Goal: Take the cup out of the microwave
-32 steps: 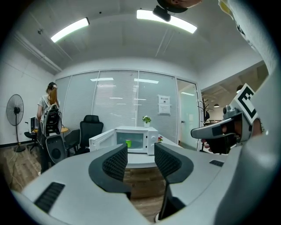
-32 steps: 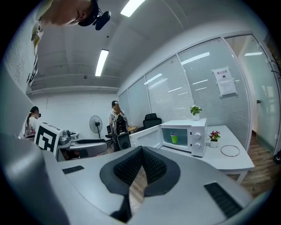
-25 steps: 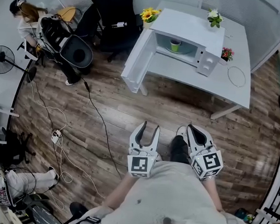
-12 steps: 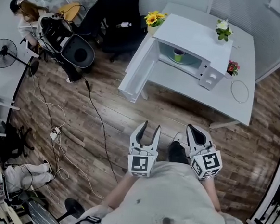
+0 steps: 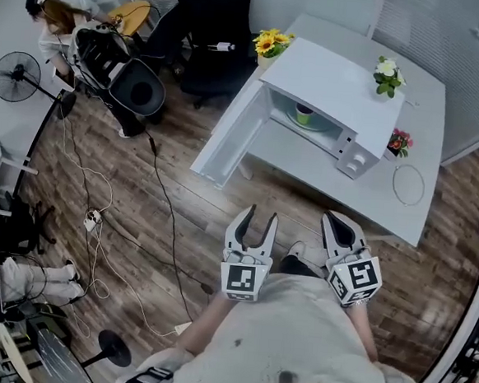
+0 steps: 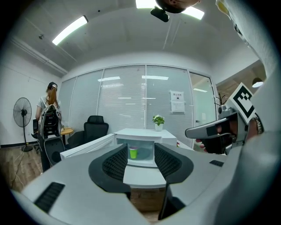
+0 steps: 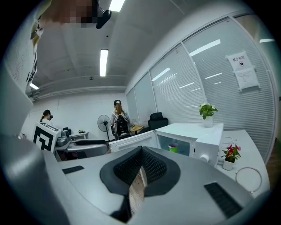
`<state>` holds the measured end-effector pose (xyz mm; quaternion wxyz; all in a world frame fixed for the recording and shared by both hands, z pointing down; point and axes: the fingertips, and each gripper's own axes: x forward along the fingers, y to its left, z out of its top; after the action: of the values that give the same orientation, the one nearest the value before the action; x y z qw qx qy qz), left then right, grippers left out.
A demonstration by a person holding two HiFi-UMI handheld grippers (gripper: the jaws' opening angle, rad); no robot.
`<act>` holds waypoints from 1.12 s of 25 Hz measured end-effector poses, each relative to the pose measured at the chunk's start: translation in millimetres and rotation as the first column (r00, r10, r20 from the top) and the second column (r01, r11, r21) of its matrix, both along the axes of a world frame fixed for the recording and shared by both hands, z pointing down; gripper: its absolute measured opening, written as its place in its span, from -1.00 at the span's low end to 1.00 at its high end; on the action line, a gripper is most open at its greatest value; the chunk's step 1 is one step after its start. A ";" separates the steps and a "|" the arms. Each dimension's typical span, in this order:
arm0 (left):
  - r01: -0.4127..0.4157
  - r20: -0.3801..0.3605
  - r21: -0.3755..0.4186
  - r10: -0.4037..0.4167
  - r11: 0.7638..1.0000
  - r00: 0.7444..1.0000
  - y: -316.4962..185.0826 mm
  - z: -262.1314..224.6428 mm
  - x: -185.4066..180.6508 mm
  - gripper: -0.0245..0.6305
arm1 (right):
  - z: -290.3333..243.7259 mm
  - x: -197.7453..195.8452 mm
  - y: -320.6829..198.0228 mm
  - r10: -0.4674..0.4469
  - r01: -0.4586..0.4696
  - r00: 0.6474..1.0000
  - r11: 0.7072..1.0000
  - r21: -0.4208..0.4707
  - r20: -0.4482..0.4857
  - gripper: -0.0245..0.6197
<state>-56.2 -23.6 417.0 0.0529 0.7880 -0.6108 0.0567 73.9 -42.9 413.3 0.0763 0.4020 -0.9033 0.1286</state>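
While the cup [image 5: 303, 114] is sitting upright on the round plate [image 5: 321, 124] inside the microwave [image 5: 339, 75], both grippers are hanging well apart from it, over the wooden floor [image 5: 181, 198] in front of the table [image 5: 391, 211]. The microwave door [image 5: 227, 136] is standing wide open, so the cavity is presenting no obstruction.

The left gripper [image 5: 259, 221] is holding its jaws moderately apart with nothing between the pads; the cup is only showing far off through the gap. The right gripper [image 5: 338, 223] is keeping its pads pressed together at the tips, gripping nothing.

Assessment of the cup: it is appearing small, green and thin-walled, so it is probably weighing little and yielding under a hard squeeze. Its wall is looking smooth, hence likely slippery. Whether it is carrying liquid cannot be determined. The advisable hold is lying across the mid-wall, pads on opposite sides, with the cup staying upright and only modest pressure being applied.
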 end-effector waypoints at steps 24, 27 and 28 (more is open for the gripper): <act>-0.098 0.007 -0.040 0.098 0.994 0.995 -93.2 19.1 90.6 -0.31 | 4.8 87.6 -84.3 0.081 -0.081 0.997 0.997 0.008 0.011 -0.90; -0.127 0.001 -0.046 0.127 0.991 0.992 -110.1 23.8 85.1 -0.31 | 8.2 85.6 -92.5 0.125 -0.124 0.992 0.992 -0.007 0.006 -0.90; -0.137 0.000 -0.046 0.137 0.989 0.991 -117.4 25.4 82.6 -0.31 | 9.7 84.8 -96.6 0.141 -0.141 0.990 0.990 -0.011 0.003 -0.90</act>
<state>26.5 -141.0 442.4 0.0657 0.8266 -0.5537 0.0756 158.6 -139.5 423.1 0.0677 0.4643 -0.8720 0.1394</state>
